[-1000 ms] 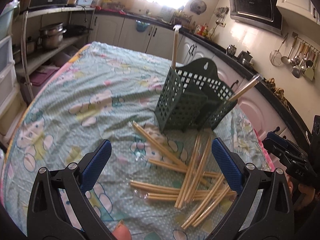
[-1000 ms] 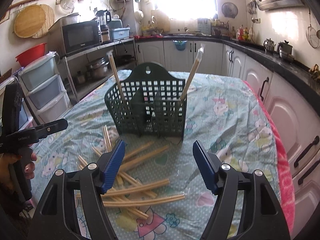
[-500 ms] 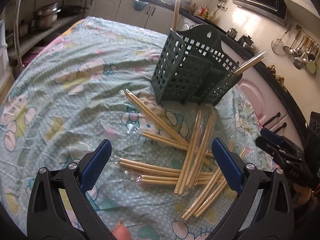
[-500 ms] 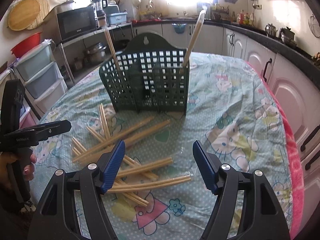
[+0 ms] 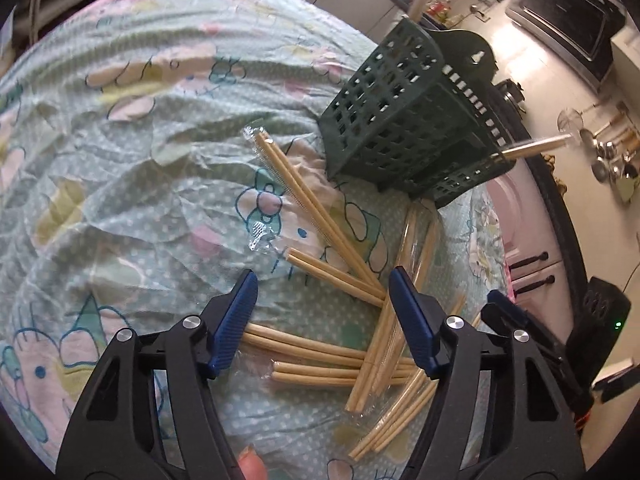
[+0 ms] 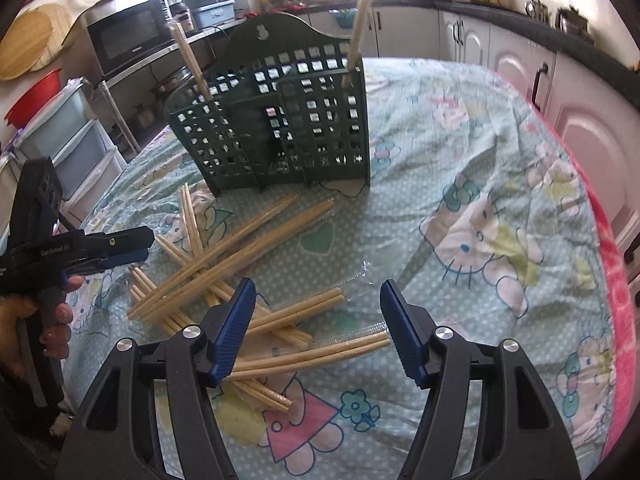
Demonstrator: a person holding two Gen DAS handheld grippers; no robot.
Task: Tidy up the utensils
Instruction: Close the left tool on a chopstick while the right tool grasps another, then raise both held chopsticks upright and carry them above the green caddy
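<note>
We cannot make out how many chopstick pairs (image 5: pixel 320 204) lie crossed in front of the green utensil caddy (image 5: pixel 404 120); several sit in clear wrappers that blur into the cloth, and some run under our gripper fingers. In the caddy, one wrapped pair (image 6: pixel 362 12) stands at its right end and another (image 6: pixel 192 66) leans at its left, their lower ends hidden behind the lattice. Compared with a second ago, both cameras sit lower and closer to the pile, and the caddy has slid toward the top of each view. Our left gripper (image 5: pixel 322 322) hangs spread wide over the pile, gripping nothing; our right gripper (image 6: pixel 316 330) is likewise spread and empty above the pairs nearest us. The caddy is square-holed plastic with an arched back; the tablecloth (image 6: pixel 480 184) is wrinkled, dotted mint fabric with cartoon cats
</note>
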